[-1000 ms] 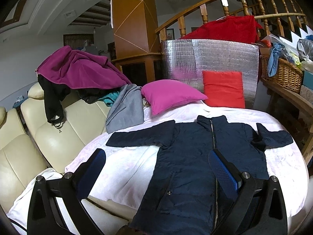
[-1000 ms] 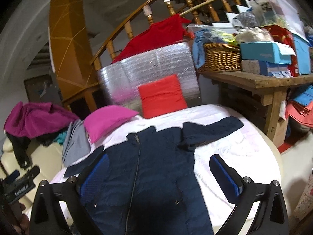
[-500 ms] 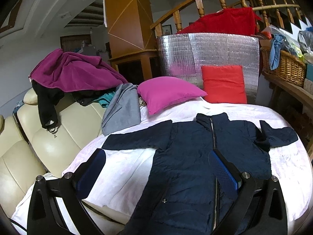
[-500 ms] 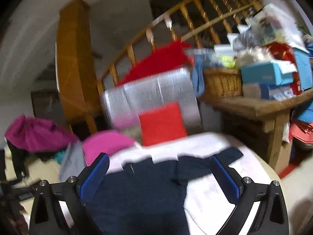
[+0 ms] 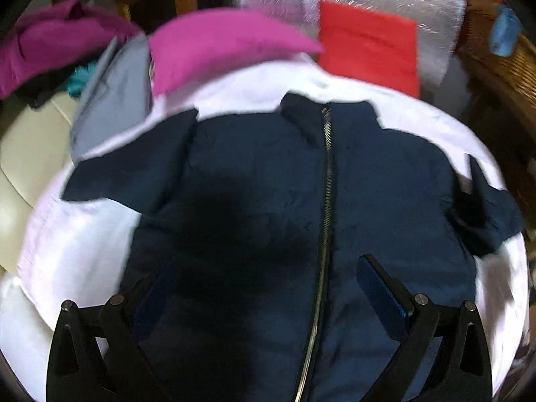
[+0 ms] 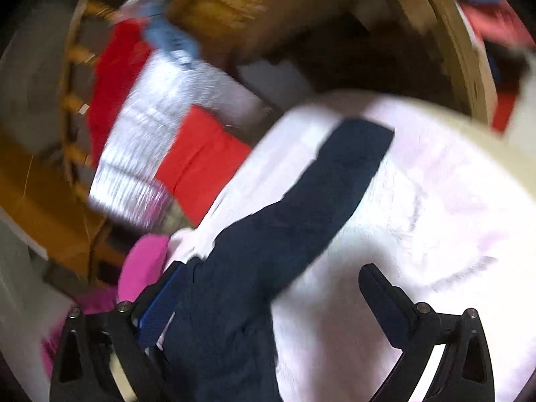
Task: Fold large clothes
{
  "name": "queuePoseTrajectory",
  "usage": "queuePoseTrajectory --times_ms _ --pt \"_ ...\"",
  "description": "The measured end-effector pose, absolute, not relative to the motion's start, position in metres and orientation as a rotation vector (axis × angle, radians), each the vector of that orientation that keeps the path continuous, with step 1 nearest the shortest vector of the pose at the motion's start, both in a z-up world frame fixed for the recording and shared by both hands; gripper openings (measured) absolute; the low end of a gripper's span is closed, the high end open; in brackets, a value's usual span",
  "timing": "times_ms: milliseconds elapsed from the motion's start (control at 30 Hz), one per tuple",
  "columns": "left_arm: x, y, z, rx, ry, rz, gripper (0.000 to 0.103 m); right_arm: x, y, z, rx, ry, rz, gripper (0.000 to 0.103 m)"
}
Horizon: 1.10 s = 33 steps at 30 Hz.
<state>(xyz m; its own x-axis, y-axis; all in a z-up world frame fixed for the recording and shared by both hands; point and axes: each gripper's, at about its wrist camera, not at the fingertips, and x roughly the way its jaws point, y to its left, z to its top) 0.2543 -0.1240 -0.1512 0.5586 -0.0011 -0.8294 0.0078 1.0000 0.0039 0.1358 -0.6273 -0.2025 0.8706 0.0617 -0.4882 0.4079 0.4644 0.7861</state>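
Jacket: the navy jacket (image 5: pixel 254 181) lies face up and zipped on the white-covered bed (image 5: pixel 77 241), collar towards the pillows, both sleeves out to the sides. No fold has been made yet.
Left tongs: the left tongs (image 5: pixel 268 301) are spread wide and hold nothing. A second ago they looked across the bed from further back, with the sofa and stair rail in view; now the jacket's chest and zipper (image 5: pixel 326 181) fill the view, and a dark shadow lies on the chest between the fingers.
Right tongs: the right tongs (image 6: pixel 271 305) are spread too, and empty. Their view has rolled and swung steeply down, from the room and wooden bench to the jacket's right sleeve (image 6: pixel 328 187), which runs up and away from the tongs over the bed cover.
Blur: both views are smeared, the right one most, so both hands are moving fast.
Meaning: both hands appear to have left their overview and dropped in towards the garment, the left over the body, the right near the sleeve and shoulder. I judge this the approach to a first grip, probably to bring the sleeve in over the chest.
Nearby: a pink pillow (image 5: pixel 214 47) and a red pillow (image 5: pixel 365 47) sit beyond the collar, clear of the jacket.
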Motion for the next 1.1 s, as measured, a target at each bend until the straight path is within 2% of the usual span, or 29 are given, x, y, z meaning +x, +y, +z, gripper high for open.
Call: queuePoseTrajectory --times_ms 33,67,167,267,433,500,567,633,900,1100 --pt "0.261 -0.124 -0.159 -0.002 0.986 0.009 0.103 0.152 -0.639 -0.216 1.110 0.510 -0.232 0.096" --pt "0.271 -0.124 -0.169 -0.015 0.996 0.023 0.103 0.164 -0.647 -0.226 1.136 0.524 -0.245 0.087" --pt "0.292 -0.127 -0.186 -0.026 1.011 0.049 0.103 0.195 -0.664 -0.256 1.190 0.570 -0.291 0.067" --pt "0.304 -0.128 -0.194 -0.010 0.986 0.071 0.103 0.214 -0.681 -0.278 1.212 0.569 -0.385 0.065" --pt "0.314 -0.118 -0.198 0.005 0.961 0.073 0.103 0.234 -0.690 -0.278 1.146 0.562 -0.478 0.060" --pt "0.318 -0.117 -0.197 0.005 0.969 0.057 0.103 0.241 -0.685 -0.277 1.129 0.572 -0.488 0.049" --pt "0.318 -0.112 -0.191 0.003 0.963 0.055 0.103 0.249 -0.687 -0.279 1.142 0.582 -0.479 0.024" --pt "0.317 -0.104 -0.185 0.001 0.950 0.070 0.103 0.250 -0.679 -0.270 1.136 0.557 -0.451 0.018" --pt "0.315 -0.052 -0.151 -0.091 0.865 0.183 0.103 0.243 -0.583 -0.172 0.967 0.406 -0.172 0.017" --pt "0.312 -0.017 -0.140 -0.139 0.821 0.255 0.103 0.263 -0.457 -0.141 0.877 0.437 0.097 0.017"
